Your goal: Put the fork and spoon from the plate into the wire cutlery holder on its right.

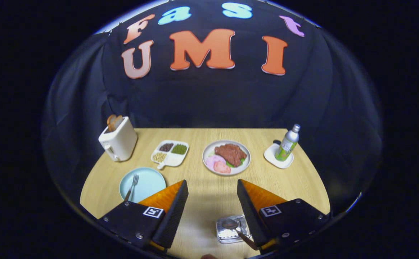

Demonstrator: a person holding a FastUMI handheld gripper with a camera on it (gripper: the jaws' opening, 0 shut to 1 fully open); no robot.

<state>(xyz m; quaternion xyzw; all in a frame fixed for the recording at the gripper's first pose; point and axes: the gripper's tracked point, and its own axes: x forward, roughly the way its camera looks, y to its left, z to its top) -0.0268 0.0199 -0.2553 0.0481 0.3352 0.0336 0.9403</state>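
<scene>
A light blue plate [151,178] lies on the wooden table just beyond my left finger. A metal fork [132,186] rests on it, tines pointing away from me. The wire cutlery holder [227,233] stands close below me, against the inner side of my right finger. A spoon [230,224] sits in it, bowl over the holder's middle and dark handle slanting under the right finger. My gripper [212,183] is open, fingers wide apart above the table, with nothing between them. The left finger hides the near edge of the plate.
A white toaster [118,142] with toast stands at the far left. A divided dish of beans [170,152], a plate of meat [226,157] and a bottle [288,144] on a white coaster [271,156] line the back. Bare wood lies ahead of the fingers.
</scene>
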